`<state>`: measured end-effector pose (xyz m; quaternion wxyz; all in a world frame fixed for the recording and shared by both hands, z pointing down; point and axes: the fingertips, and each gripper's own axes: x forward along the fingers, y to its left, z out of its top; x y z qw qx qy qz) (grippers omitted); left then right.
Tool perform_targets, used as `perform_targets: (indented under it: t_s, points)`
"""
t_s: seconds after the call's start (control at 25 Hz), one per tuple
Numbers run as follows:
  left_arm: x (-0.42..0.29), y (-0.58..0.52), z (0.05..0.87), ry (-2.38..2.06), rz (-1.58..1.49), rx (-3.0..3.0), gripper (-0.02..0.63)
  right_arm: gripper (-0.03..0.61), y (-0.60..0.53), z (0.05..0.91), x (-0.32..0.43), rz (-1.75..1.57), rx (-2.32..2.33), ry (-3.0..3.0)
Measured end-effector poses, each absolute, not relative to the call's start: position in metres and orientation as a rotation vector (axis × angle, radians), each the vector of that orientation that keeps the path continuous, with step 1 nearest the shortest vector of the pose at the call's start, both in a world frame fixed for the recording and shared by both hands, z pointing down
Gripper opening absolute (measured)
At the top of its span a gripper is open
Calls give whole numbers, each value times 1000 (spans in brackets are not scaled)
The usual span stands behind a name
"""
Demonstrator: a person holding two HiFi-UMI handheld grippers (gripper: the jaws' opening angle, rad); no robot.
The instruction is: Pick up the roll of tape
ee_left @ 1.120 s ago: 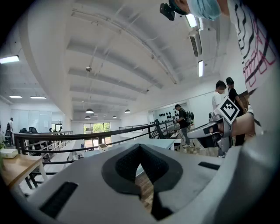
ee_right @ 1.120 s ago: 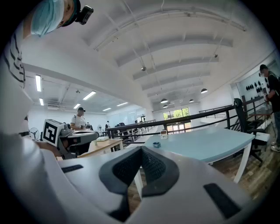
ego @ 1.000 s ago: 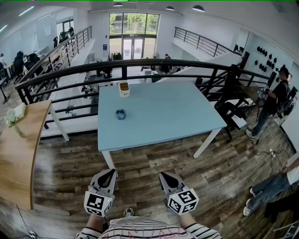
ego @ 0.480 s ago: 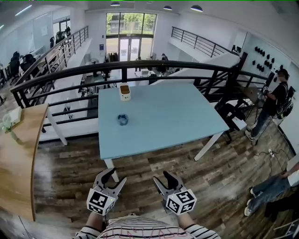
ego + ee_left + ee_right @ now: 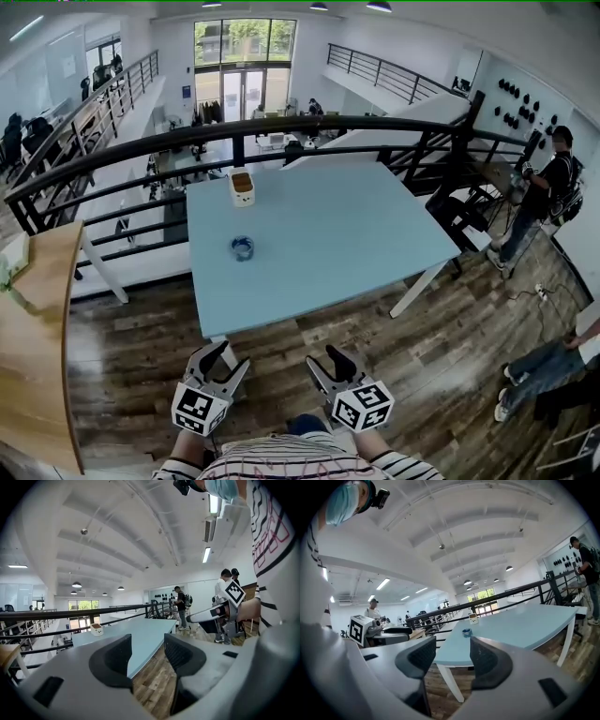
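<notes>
The roll of tape [image 5: 242, 247] is a small blue ring lying flat on the light blue table [image 5: 356, 244], left of its middle. In the right gripper view the roll of tape [image 5: 466, 632] shows far off, beyond the jaws. My left gripper [image 5: 228, 359] and right gripper [image 5: 326, 364] hang side by side over the wooden floor, short of the table's near edge. Both are open with nothing between their fingers. The left gripper [image 5: 146, 656] points along the table's near corner. The right gripper [image 5: 452, 656] faces the table edge.
A small white box with a brown top [image 5: 242, 187] stands near the table's far left edge. A black railing [image 5: 281, 131] runs behind the table. A wooden counter [image 5: 37, 309] is at the left. One person [image 5: 542, 192] stands and another [image 5: 553, 366] sits at the right.
Both grippers' jaws were together one second ago and now stand apart. The table has come nearer to the grippers and the view.
</notes>
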<state>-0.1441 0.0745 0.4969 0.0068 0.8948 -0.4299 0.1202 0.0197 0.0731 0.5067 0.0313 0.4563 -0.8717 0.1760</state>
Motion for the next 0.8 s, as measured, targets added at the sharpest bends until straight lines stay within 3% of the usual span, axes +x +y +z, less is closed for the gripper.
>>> perform_targets:
  t_s: [0.8]
  points:
    - [-102,-107,502,-1492,402,2690,193,221,-111,513,50,559,1177,-2719]
